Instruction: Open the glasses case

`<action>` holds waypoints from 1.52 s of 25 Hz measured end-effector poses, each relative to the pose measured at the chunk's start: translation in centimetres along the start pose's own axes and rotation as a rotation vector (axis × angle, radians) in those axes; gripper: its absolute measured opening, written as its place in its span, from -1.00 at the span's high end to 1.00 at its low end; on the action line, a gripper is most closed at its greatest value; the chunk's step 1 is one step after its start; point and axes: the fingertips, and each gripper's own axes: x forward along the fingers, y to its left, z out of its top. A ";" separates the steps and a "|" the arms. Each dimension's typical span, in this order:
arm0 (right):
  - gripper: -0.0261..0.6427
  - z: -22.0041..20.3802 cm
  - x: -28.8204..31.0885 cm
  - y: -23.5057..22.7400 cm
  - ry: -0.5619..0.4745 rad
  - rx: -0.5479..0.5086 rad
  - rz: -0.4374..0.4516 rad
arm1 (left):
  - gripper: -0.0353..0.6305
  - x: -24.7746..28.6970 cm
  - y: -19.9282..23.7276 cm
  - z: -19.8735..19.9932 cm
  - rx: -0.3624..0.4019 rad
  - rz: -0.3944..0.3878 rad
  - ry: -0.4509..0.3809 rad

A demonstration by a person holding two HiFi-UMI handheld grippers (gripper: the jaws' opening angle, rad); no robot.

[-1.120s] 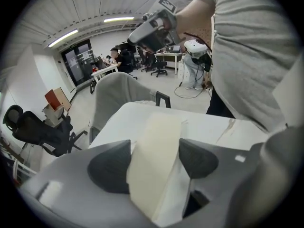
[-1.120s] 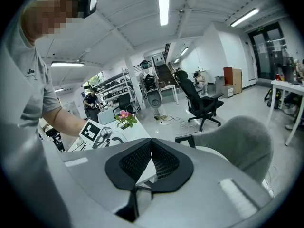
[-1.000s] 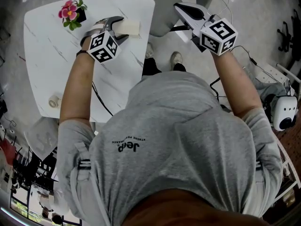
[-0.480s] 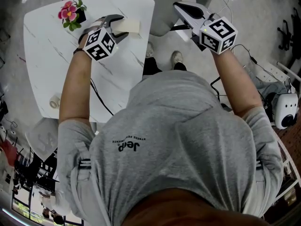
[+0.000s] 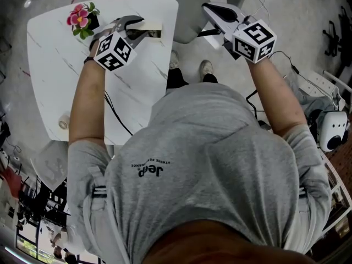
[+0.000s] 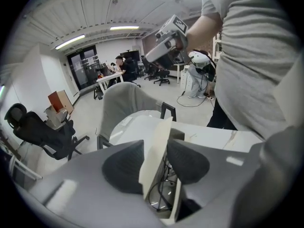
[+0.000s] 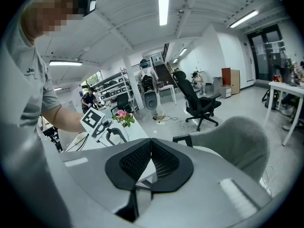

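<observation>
Head view: glasses case [image 5: 153, 33] sits at far edge of white table [image 5: 66, 65], right of the flowers [image 5: 81, 18]. Left gripper [image 5: 137, 29] is on the case's near end, dark inside showing under the raised lid. Right gripper [image 5: 208, 7] is held off the table over the grey chair [image 5: 190, 15], well apart from the case. Left gripper view: fingers [image 6: 122, 167] have just been closing, and the cream lid [image 6: 159, 146] stands between them, pinched and tilted up, with the case's inside open below. Right gripper view: fingers [image 7: 135, 163] pressed together, nothing in them. Progress, judged: case looks partly open; what's left is swinging the lid fully back and letting go.
</observation>
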 end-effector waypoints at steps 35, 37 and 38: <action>0.91 0.0 -2.7 -0.4 -0.007 -0.016 -0.054 | 0.28 -0.3 4.7 0.4 -0.096 0.140 -0.025; 0.91 0.3 -3.3 -0.3 -0.015 -0.018 -0.060 | 0.21 -1.4 4.6 1.7 -0.117 0.129 -0.075; 0.91 0.5 -3.6 -0.3 -0.020 -0.019 -0.062 | 0.19 -2.0 4.4 2.6 -0.126 0.121 -0.113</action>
